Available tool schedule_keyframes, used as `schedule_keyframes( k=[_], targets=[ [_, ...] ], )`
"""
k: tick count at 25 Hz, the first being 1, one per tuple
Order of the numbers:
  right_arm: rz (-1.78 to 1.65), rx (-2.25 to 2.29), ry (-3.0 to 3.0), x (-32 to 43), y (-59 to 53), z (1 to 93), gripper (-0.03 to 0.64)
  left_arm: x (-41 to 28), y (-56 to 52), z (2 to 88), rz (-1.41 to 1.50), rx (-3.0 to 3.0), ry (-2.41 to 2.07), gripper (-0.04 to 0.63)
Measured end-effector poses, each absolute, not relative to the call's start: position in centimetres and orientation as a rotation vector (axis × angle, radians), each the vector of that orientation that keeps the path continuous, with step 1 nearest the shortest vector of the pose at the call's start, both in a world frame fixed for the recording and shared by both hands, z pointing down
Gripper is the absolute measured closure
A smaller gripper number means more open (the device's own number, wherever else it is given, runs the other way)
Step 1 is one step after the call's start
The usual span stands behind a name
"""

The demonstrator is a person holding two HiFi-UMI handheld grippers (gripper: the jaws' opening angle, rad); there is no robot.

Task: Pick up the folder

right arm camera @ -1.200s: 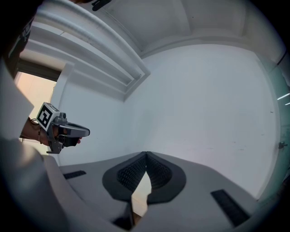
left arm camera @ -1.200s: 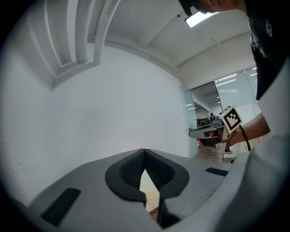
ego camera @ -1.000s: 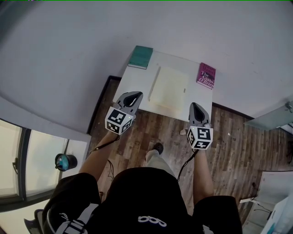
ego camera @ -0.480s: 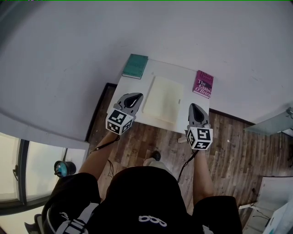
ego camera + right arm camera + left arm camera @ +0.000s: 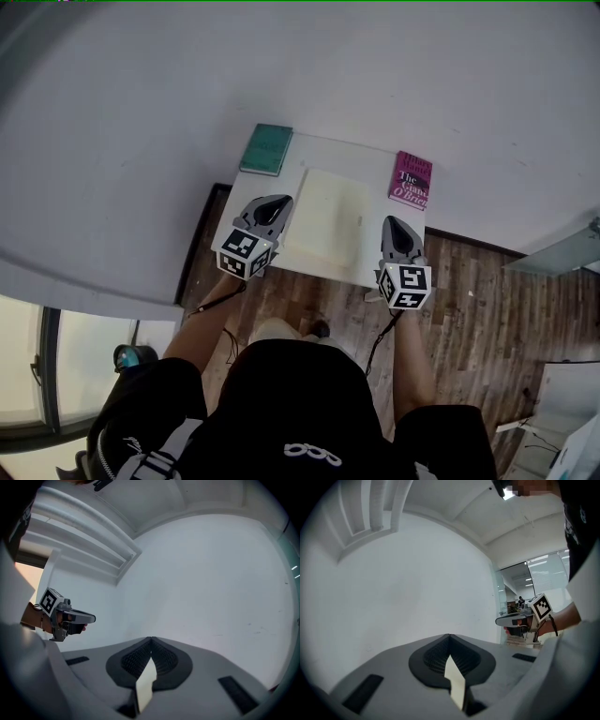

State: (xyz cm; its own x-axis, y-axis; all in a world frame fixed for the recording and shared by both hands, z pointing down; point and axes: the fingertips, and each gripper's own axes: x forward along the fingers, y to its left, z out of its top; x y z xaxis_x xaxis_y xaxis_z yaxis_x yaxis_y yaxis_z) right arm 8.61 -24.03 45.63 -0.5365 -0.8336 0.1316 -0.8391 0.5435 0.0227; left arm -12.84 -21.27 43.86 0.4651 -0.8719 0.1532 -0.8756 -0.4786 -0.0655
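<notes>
Cream folder (image 5: 323, 228) flat mid white table (image 5: 323, 155), green book (image 5: 265, 149) and pink book (image 5: 411, 179) at far corners. My left gripper (image 5: 277, 202) just beside folder's left edge, my right gripper (image 5: 393, 225) near right edge. Both jaws pressed together, folder not held.

The person wears a black top (image 5: 291, 394) with short sleeves. The left gripper (image 5: 273, 204) and right gripper (image 5: 396, 229) are grey, each with a black-and-white cube (image 5: 244, 253) and a thin black cable (image 5: 214, 299).
</notes>
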Motion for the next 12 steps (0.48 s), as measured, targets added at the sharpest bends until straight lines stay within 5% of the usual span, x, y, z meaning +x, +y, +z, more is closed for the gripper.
schedule_keyframes(
  k=[12],
  targets=[
    [0.108, 1.455, -2.594, 8.4, -25.9, 47.6, 0.594, -13.3, -24.2, 46.0, 0.251, 2.643, -1.538, 0.574]
  ],
)
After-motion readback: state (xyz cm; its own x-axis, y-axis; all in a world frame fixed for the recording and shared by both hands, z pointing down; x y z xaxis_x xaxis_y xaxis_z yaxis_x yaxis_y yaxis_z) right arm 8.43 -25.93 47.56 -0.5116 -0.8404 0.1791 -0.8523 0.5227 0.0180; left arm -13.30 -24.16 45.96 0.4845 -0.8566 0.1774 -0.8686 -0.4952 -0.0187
